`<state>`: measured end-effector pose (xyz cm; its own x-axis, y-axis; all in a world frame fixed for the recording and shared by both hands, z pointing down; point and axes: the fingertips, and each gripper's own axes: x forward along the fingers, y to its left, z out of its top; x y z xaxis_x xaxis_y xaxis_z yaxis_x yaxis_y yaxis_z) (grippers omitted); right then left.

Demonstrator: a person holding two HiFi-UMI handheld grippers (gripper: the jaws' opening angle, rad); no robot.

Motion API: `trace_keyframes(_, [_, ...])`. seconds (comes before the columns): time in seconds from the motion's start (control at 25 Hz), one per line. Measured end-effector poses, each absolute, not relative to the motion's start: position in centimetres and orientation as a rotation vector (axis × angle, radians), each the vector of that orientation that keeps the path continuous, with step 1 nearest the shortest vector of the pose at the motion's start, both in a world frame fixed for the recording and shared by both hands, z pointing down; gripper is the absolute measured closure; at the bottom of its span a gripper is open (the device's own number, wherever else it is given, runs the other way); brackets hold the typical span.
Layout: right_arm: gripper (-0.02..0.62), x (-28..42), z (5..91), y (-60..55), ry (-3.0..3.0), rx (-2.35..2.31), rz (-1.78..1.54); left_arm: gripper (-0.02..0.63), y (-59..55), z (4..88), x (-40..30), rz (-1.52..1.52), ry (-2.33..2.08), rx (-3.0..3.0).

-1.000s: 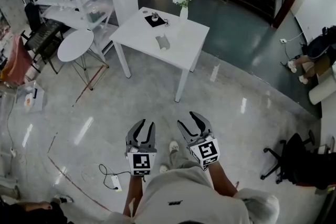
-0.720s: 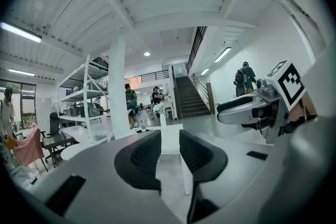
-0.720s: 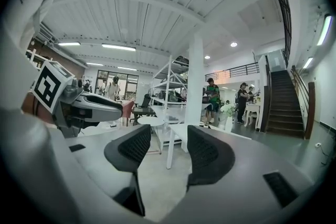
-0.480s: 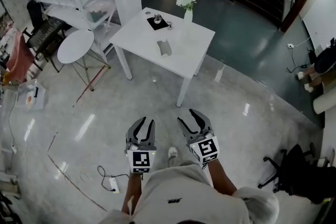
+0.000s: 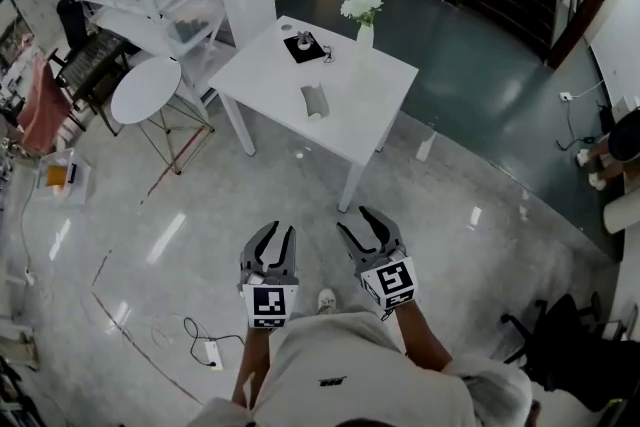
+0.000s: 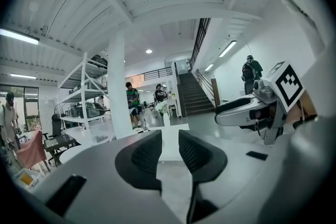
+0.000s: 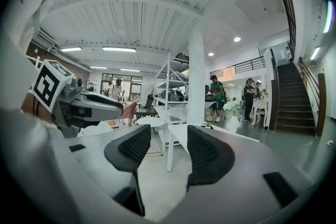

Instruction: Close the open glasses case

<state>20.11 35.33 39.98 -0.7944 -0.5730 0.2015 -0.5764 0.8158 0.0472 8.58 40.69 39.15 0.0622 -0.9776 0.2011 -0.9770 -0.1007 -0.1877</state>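
Right, nearest me both grippers hang low over the floor, empty: my left gripper (image 5: 279, 237) shows a narrow gap between its jaws, my right gripper (image 5: 357, 226) a wider one. Well ahead, the glasses case (image 5: 315, 101) lies mid-table on the white table (image 5: 375, 120), apart from the flower vase (image 5: 363, 23).

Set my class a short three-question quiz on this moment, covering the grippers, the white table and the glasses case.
1. True or false: the left gripper holds the glasses case.
2. Which stands on the white table? A) a vase of flowers B) a laptop C) a kettle
3. Fill in: the right gripper has its jaws ____.

Key: 1 false, the case lies on the table, far from both grippers. 2 A. 3 apart, with nothing between them.
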Motion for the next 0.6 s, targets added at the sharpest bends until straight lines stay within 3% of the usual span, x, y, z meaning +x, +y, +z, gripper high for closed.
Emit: trace_keyframes(0.6, [0.377, 18.9, 40.5, 29.0, -2.822, 0.863, 0.080, 0.494, 34.5, 39.3, 7.8, -0.457, 2.127, -2.266])
